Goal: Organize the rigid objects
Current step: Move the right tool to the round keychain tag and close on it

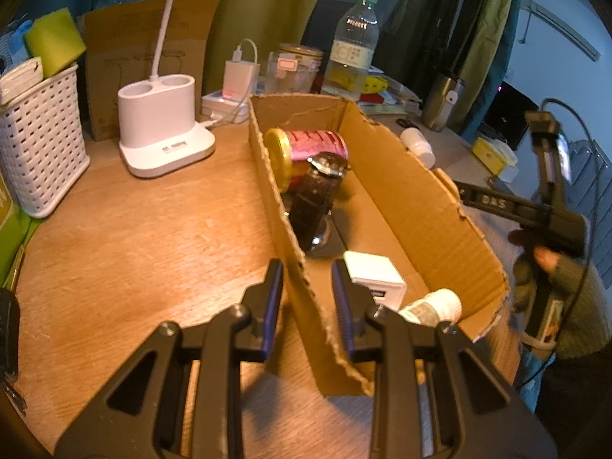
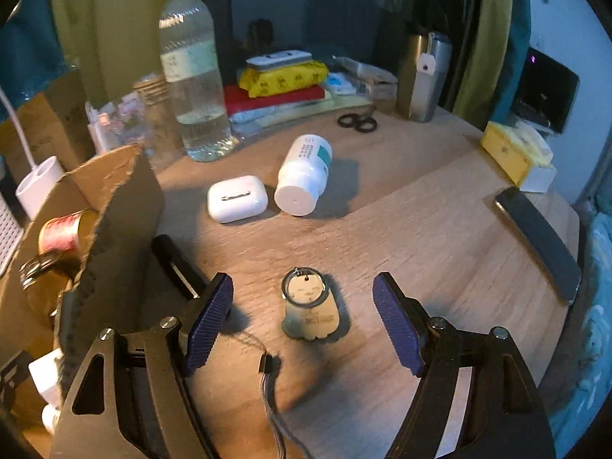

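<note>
My left gripper [image 1: 308, 298] is shut on the near side wall of an open cardboard box [image 1: 401, 191]. In the box lie a pink can [image 1: 306, 153], a dark-strapped watch [image 1: 321, 187], a white charger cube [image 1: 376, 279] and a small white bottle [image 1: 432, 306]. My right gripper [image 2: 304, 279] is open over the wooden table, its blue pads [image 2: 208, 317] on either side of a small keyring figure charm [image 2: 311, 310] without touching it. Beyond lie a white earbuds case [image 2: 237, 199] and a white pill bottle [image 2: 304, 176] on its side.
A black pen-like stick [image 2: 179, 264] lies beside the box. A phone [image 2: 539, 241] lies at the right table edge. Scissors [image 2: 357, 122], a water bottle [image 2: 191, 76], a steel tumbler [image 2: 420, 76] and a yellow box [image 2: 512, 157] stand at the back. A white lamp base [image 1: 164, 134] and a basket [image 1: 42, 145] are to the left.
</note>
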`<state>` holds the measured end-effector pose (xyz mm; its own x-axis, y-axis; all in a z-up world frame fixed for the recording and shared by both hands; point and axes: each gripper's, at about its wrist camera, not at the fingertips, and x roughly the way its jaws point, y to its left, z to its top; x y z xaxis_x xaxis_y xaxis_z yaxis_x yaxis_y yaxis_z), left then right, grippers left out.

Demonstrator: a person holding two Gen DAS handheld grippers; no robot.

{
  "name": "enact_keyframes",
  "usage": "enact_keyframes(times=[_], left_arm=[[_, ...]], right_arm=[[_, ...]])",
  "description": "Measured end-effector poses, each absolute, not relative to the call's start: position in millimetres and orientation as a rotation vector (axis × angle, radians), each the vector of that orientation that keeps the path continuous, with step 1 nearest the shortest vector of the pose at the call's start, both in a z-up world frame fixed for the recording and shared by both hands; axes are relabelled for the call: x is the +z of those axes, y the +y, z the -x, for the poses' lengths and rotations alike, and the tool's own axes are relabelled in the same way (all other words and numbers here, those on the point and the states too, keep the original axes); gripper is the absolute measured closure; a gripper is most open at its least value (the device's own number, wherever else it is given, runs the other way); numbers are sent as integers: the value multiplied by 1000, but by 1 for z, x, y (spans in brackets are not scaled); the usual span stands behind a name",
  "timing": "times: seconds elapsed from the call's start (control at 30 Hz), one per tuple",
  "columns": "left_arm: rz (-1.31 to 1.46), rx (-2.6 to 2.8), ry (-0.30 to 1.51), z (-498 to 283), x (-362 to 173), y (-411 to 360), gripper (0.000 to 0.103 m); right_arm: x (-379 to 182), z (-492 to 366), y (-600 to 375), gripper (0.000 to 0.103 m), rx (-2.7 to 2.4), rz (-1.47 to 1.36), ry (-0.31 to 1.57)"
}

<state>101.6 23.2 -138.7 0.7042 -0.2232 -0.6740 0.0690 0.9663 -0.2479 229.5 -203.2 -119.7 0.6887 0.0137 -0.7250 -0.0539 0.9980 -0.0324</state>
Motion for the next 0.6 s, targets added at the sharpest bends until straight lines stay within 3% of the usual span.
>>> enact_keyframes(times=[0.23,0.57,0.6], left_arm=[[206,-164,776,-102,-139,24,75],[203,-163,775,-101,-139,23,75],[204,-164,776,-102,-139,23,75]], right_arm=[[-137,-243,-187,37,20,81,866],[-142,-246,-204,38,10,15,868],[-143,-247,-206,42,12,4,875]])
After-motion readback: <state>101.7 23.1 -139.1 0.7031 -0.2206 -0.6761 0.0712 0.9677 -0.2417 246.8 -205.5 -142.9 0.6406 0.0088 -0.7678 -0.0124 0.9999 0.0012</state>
